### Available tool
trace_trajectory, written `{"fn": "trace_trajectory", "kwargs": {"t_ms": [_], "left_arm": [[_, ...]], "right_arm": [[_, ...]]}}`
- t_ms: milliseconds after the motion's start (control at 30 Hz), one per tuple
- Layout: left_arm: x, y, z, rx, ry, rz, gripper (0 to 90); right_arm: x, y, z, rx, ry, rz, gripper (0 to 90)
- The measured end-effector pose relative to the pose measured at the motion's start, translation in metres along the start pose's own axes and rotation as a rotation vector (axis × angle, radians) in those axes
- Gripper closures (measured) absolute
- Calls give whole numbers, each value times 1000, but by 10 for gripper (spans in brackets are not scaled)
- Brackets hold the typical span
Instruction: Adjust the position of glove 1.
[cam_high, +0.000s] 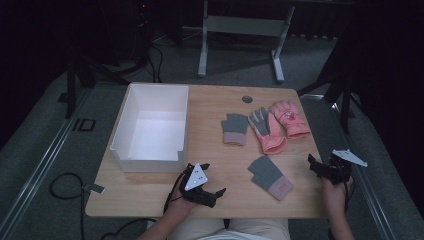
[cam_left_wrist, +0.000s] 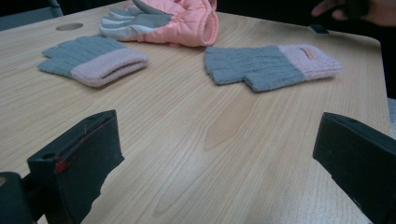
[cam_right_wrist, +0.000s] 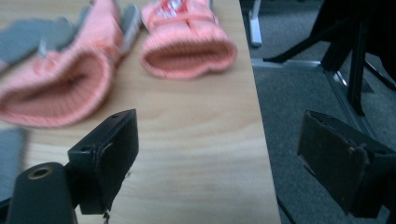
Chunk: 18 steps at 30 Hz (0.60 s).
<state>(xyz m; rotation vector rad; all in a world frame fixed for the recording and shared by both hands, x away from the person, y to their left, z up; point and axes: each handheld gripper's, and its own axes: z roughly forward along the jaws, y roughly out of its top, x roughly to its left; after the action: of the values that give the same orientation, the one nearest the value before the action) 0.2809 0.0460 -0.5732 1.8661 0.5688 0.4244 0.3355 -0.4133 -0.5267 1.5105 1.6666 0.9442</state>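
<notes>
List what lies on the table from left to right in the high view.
White box → left gripper → grey knit glove → second grey knit glove → right gripper.

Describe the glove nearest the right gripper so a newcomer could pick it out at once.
Start at the white box on the table's left half and look right, past the pink gloves. The near grey glove lies alone by the front edge. Unlike the other grey glove, it sits apart from the pink pair.
</notes>
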Motion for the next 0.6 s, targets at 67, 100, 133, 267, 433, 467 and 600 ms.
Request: {"fn": "trace_trajectory", "kwargs": {"t_ms": [67, 100, 133, 267, 433, 467, 600], "left_arm": [[0, 0, 0, 1, 2, 6, 7], [0, 0, 0, 1, 2, 7, 7], [0, 0, 0, 0, 2, 5, 7], [-1, 0, 0, -1, 0, 12, 7], [0, 0, 0, 1, -5, 1, 8], [1, 0, 0, 2, -7, -4, 8], [0, 0, 1, 2, -4, -5, 7]], "right_arm": [[2, 8, -4, -11, 10, -12, 116], [4, 13, -5, -10, 9, -26, 116], [6, 16, -6, -13, 9, -32, 116], [11, 31, -10, -41, 4, -58, 116], [15, 47, -15, -4, 64, 12, 214], [16, 48, -15, -5, 65, 13, 213], [20, 55, -14, 8, 111, 14, 153]]}}
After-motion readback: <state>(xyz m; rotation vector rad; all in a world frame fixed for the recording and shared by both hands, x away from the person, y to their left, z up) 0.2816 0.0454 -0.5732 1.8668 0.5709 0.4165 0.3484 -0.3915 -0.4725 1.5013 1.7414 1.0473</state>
